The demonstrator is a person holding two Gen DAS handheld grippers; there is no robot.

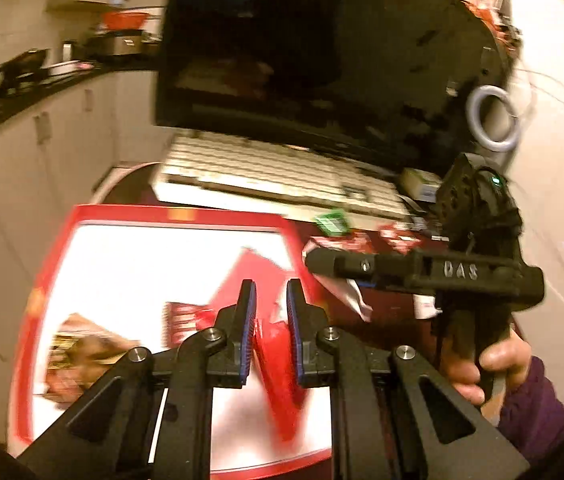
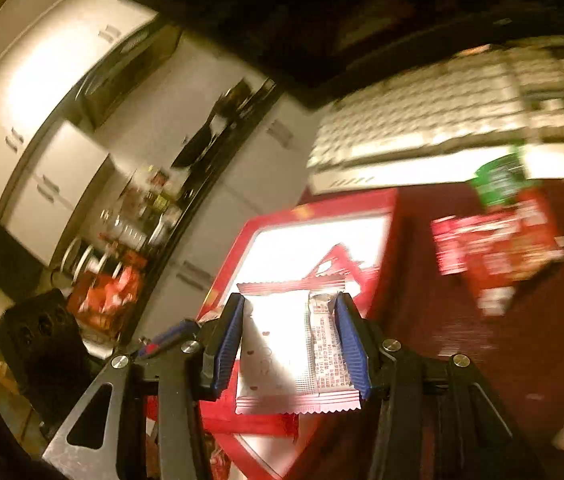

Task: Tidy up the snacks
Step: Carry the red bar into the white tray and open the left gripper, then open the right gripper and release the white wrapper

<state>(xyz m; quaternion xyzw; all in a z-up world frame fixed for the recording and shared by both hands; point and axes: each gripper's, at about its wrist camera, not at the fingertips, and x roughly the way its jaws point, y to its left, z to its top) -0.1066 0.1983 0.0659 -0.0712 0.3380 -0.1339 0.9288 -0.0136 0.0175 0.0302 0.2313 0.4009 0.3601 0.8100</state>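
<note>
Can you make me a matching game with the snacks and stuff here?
Things:
1. left gripper
2. right gripper
3. keyboard
4. green packet

Where or what:
A. lies on the table by the keyboard
B. holds a white packet
C. holds a red wrapper
D. sits under the dark screen

Pairs: 1-C, 2-B, 3-D, 4-A
</note>
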